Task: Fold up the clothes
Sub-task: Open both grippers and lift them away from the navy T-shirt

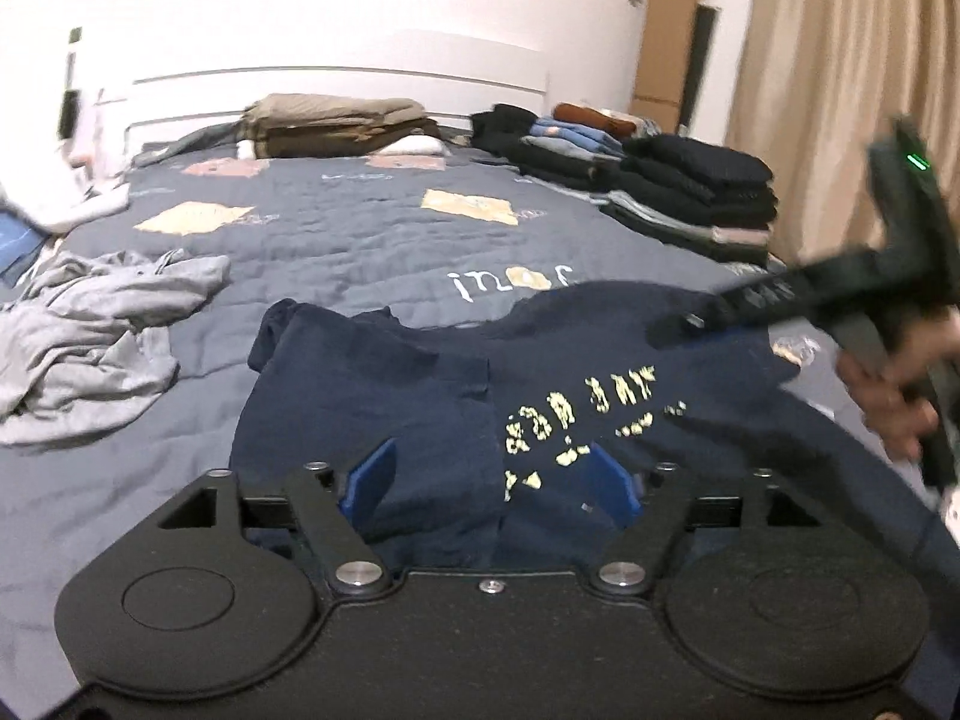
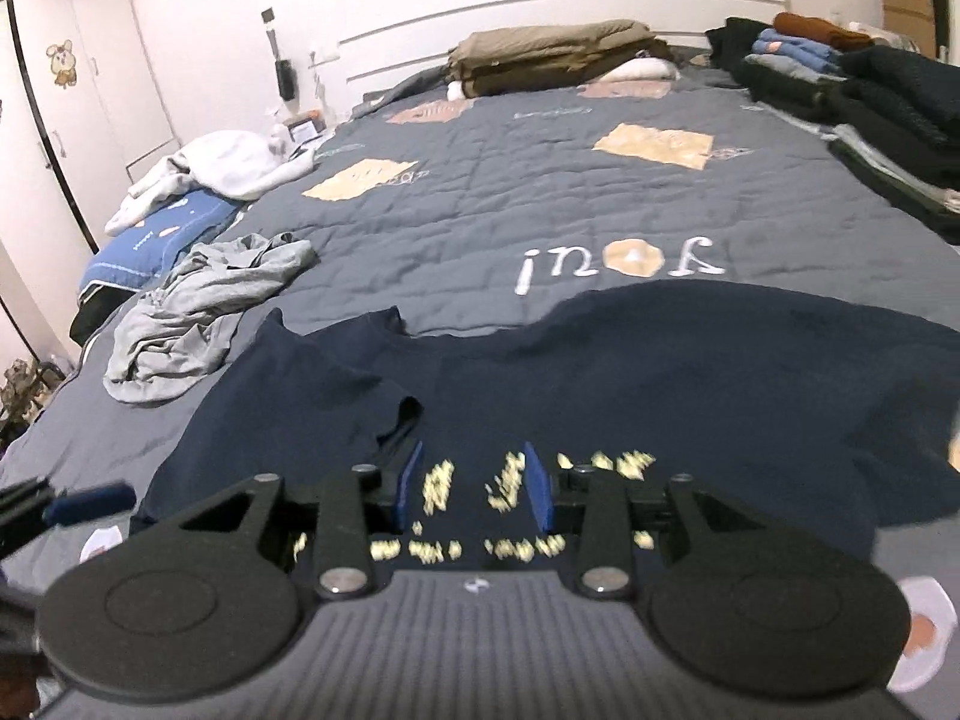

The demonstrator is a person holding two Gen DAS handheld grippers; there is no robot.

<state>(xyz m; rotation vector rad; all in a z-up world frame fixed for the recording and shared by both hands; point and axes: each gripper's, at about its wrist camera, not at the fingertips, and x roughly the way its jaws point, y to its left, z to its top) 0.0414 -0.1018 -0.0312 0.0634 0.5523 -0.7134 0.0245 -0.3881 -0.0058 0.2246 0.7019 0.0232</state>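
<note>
Headboard (image 1: 336,75) (white), curtain (image 1: 840,90), wardrobe (image 2: 60,90)

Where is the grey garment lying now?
The grey garment lies crumpled on the bedspread, left of the navy shirt in both views.

Navy shirt (image 2: 660,372) with yellow lettering, grey garment (image 2: 204,312), slate-blue quilt (image 2: 510,192) with tan patches.

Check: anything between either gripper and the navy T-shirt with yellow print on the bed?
Nothing visible. The navy T-shirt with yellow print lies directly under the open left gripper and right gripper. The crumpled grey garment lies off to the side, apart from it.
</note>
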